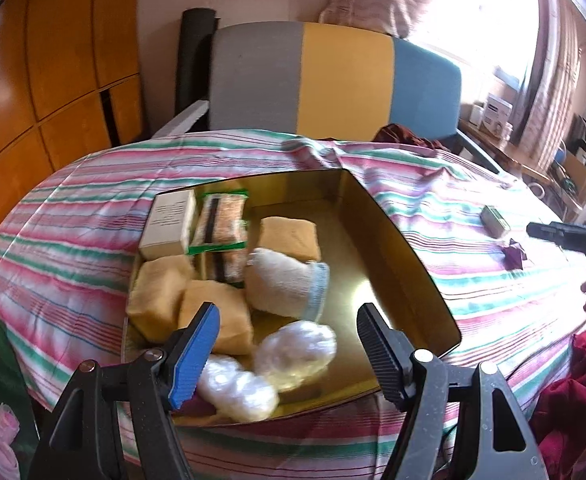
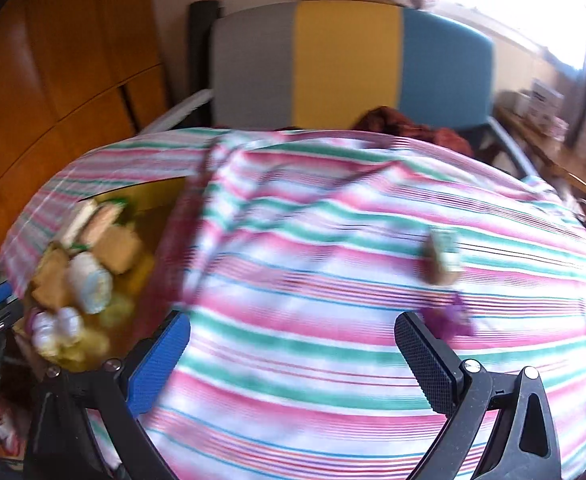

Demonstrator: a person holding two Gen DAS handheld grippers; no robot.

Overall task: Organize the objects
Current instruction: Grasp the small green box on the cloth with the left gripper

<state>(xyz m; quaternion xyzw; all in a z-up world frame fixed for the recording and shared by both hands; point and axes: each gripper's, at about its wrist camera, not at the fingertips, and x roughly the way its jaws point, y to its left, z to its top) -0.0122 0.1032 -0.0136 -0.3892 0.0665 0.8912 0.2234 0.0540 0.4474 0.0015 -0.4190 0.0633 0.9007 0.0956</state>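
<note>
gold tin (image 1: 393, 232) on striped cloth (image 1: 73, 216), packed with sponges (image 1: 213, 316), sock (image 1: 289, 284), wrapped bundles (image 1: 293, 348). left gripper (image 1: 289, 356) spread above tin; right gripper (image 2: 293, 364) spread over cloth near small box (image 2: 443, 256).

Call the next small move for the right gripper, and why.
Probably ease the open, empty right gripper forward and right toward the small purple crumpled wrapper on the striped cloth. It and a small green-beige packet lie outside the gold metal tin, which holds the other items.
</note>
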